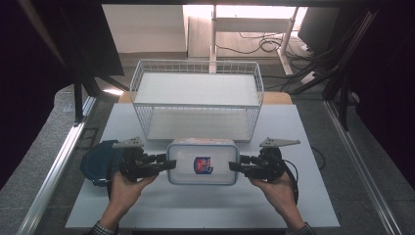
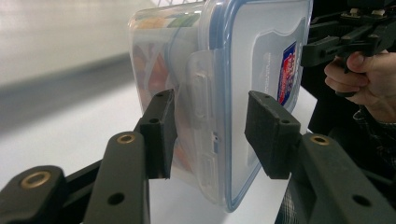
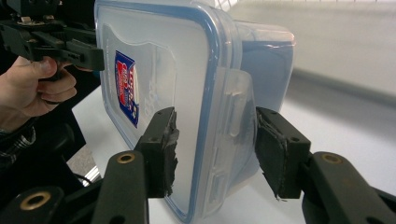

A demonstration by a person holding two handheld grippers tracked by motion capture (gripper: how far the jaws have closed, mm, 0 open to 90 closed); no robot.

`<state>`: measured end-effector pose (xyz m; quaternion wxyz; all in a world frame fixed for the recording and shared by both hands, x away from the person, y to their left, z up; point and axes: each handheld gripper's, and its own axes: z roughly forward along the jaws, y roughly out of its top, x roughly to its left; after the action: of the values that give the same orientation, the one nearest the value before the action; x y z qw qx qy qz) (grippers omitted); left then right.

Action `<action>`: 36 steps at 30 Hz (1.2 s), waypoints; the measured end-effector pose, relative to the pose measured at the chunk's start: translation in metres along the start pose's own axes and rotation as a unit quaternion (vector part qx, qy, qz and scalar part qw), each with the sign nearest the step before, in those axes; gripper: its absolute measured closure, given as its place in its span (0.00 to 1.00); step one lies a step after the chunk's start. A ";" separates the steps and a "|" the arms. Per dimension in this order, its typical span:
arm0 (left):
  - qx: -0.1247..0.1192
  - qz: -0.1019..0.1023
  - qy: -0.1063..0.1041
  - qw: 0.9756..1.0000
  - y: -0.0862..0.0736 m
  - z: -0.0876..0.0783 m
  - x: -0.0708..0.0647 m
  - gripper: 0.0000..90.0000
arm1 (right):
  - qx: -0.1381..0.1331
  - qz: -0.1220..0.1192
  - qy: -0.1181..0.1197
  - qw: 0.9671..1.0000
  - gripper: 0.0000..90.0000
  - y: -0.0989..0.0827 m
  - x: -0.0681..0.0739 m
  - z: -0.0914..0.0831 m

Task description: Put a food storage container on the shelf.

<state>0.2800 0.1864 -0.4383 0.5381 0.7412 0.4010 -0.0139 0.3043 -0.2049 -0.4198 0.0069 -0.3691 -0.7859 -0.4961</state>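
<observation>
The lidded plastic container [image 1: 203,162] hangs crosswise between the two, its long axis running from the left hand-held gripper [image 1: 166,164], clamped on one short end, to the right hand-held gripper [image 1: 235,166], clamped opposite, with the wire basket [image 1: 195,100] just beyond.

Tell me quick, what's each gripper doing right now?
Left gripper: shut on the lidded plastic container, at its left end.
Right gripper: shut on the container's right end clasp.
</observation>
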 end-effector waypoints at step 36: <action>-0.042 0.009 0.001 0.999 0.141 -0.036 0.028 0.61 | -0.059 -0.012 0.012 0.998 0.57 0.146 -0.013 -0.002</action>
<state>0.3700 0.2183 -0.3252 0.5688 0.7213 0.3951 0.0085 0.3983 -0.1797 -0.3105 -0.0118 -0.3532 -0.7597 -0.5459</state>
